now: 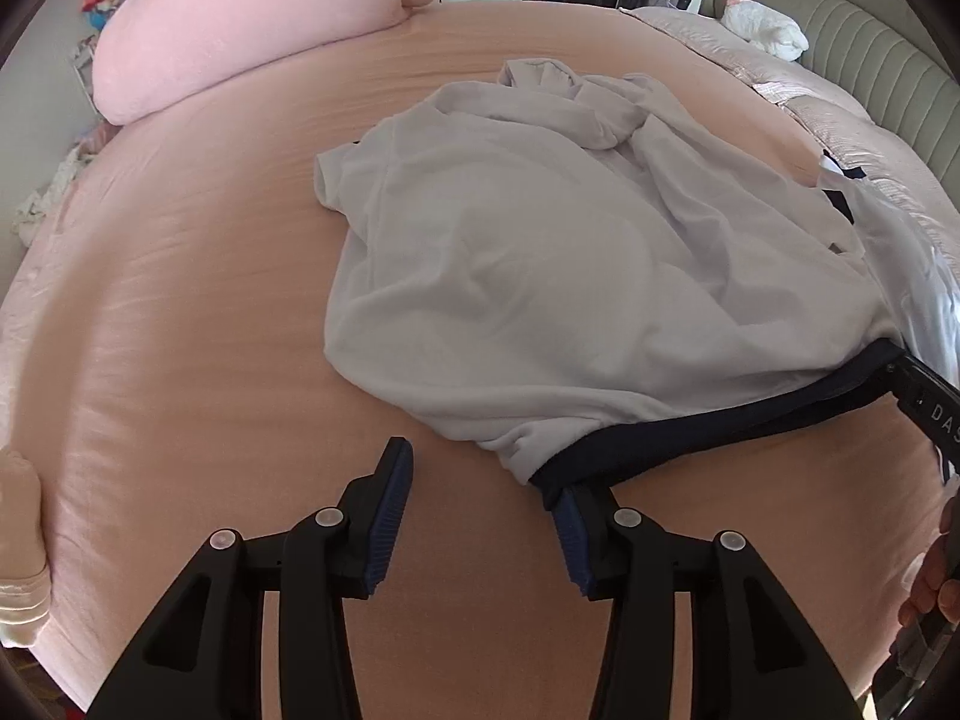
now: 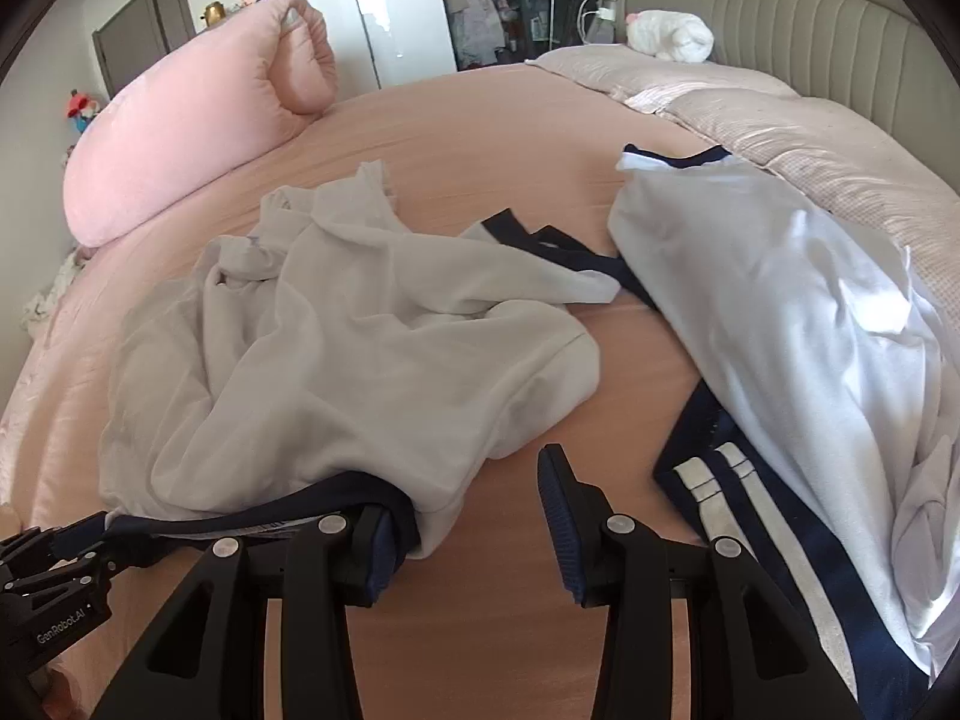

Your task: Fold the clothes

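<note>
Lying crumpled on the pink bed sheet [image 1: 180, 360]: a white shirt [image 1: 540, 276] with a navy hem [image 1: 690, 438]. Hovering low, jaws parted and gripping nothing: left gripper [image 1: 480, 516], its right finger touching the hem's corner. Likewise parted and empty: right gripper [image 2: 474, 516], left finger against the hem. Resting apart on the right: a second white-and-navy garment [image 2: 780, 312].

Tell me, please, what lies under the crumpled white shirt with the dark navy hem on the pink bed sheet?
Under the crumpled white shirt with the dark navy hem only the pink bed sheet shows around its edges. Whatever lies beneath its middle is covered by the cloth and cannot be seen.
</note>
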### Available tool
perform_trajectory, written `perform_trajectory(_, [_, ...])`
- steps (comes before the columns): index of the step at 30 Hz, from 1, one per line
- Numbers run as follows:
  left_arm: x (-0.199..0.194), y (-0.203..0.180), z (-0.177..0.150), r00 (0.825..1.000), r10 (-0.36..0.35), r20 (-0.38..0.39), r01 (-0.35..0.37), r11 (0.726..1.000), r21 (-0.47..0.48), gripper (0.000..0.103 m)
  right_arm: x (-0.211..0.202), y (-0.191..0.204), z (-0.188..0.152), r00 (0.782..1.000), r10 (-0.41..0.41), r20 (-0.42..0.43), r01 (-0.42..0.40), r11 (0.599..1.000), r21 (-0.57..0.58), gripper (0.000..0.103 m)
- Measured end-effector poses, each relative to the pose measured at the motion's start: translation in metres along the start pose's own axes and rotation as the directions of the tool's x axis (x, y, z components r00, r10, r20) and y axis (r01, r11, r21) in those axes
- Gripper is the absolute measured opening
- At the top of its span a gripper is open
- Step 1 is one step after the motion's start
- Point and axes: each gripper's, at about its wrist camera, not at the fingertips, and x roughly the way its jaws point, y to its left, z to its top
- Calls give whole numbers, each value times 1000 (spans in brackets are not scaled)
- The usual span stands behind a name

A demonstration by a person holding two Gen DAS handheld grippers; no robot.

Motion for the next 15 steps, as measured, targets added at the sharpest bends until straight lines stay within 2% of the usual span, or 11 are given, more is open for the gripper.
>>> perform_trajectory(2, [-1, 2, 0, 1000, 7, 23, -7, 1000, 2, 48, 3, -6, 1, 1000, -19, -14, 19, 1000, 3, 42])
perform_trajectory(5, [0, 1, 2, 998, 53, 29, -54, 998, 39, 51, 8, -9, -3, 999, -31, -36, 31, 999, -10, 42])
perform_trajectory(8, [5, -6, 0, 997, 73, 29, -75, 996, 58, 51, 10, -2, -6, 998, -60, -30, 58, 997, -58, 44])
perform_trajectory(12, [8, -18, -5, 990, 121, 67, -126, 988, 90, 53, 18, 12, -9, 995, -97, -29, 93, 988, -126, 44])
perform_trajectory(13, [7, -21, -7, 988, 137, 76, -144, 985, 95, 53, 18, 15, -10, 995, -92, -25, 87, 986, -142, 44])
perform_trajectory(15, [7, -22, -11, 983, 158, 93, -166, 982, 93, 53, 17, 20, -14, 999, -21, -40, 14, 985, -169, 46])
